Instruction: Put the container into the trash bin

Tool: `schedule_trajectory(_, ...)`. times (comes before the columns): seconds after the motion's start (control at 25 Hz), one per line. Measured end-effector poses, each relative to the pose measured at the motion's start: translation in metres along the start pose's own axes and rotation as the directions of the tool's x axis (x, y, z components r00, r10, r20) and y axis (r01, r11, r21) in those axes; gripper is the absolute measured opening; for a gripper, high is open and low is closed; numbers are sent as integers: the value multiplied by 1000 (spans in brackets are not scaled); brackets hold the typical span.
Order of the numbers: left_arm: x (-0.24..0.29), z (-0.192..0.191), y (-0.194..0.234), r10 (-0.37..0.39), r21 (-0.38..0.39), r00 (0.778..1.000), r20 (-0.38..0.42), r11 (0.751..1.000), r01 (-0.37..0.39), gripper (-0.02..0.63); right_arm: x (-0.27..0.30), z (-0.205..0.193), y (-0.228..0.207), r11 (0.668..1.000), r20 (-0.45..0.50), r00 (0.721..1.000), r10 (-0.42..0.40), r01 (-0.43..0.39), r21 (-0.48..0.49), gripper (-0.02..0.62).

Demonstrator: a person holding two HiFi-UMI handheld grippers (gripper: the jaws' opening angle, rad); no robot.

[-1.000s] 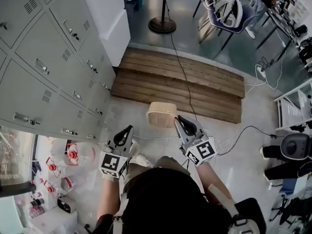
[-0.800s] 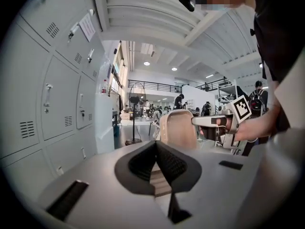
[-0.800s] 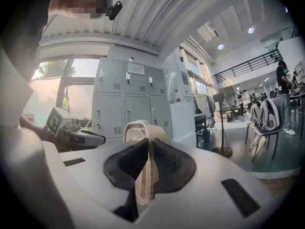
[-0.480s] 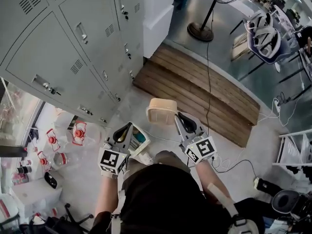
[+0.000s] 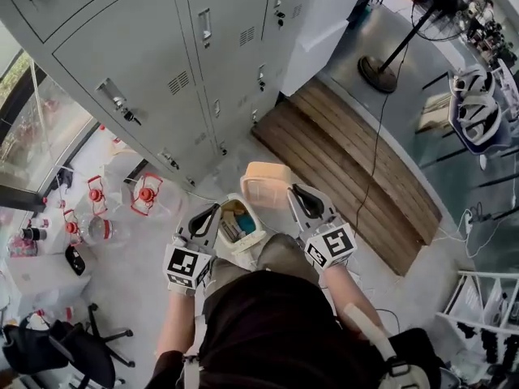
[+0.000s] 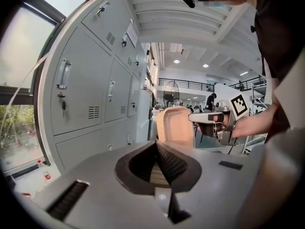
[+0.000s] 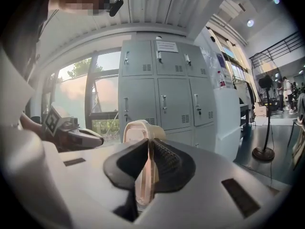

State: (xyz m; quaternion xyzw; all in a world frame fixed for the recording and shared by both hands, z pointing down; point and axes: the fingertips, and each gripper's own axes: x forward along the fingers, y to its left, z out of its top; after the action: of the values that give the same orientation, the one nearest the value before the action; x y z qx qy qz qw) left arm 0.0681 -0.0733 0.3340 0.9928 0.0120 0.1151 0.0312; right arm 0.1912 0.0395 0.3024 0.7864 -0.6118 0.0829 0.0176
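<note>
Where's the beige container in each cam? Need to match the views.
Head view: container at centre, its edge gripped by the right gripper.
Left gripper view: container just right of centre, upright, beyond the jaw tips.
Right gripper view: container at lower centre, its wall pinched between the jaws.
Shared landmark: the grey lockers.
</note>
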Motion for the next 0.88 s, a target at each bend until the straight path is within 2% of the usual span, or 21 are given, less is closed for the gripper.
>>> schedule_trajectory(0.24,-11,-16,20,95,-49,995,-24,994,-96,8,40,-9,15,993,-48,992,115,-116,-11,46)
schedule_trajectory(0.4,-15,-32,29,171,-88,984,-51,981,-175,8,65,-23,21,977,-96,973,208,-211,-16,46)
schedule_trajectory(0.72,-16,-64,35,294,-157,949,-115,938,-310,8,104,-71,27,922,-208,904,374,-386,-20,46)
schedule_trajectory(0.88,-20,-79,32,362,-198,919,-155,900,-388,8,118,-99,31,887,-269,853,447,-461,10,46)
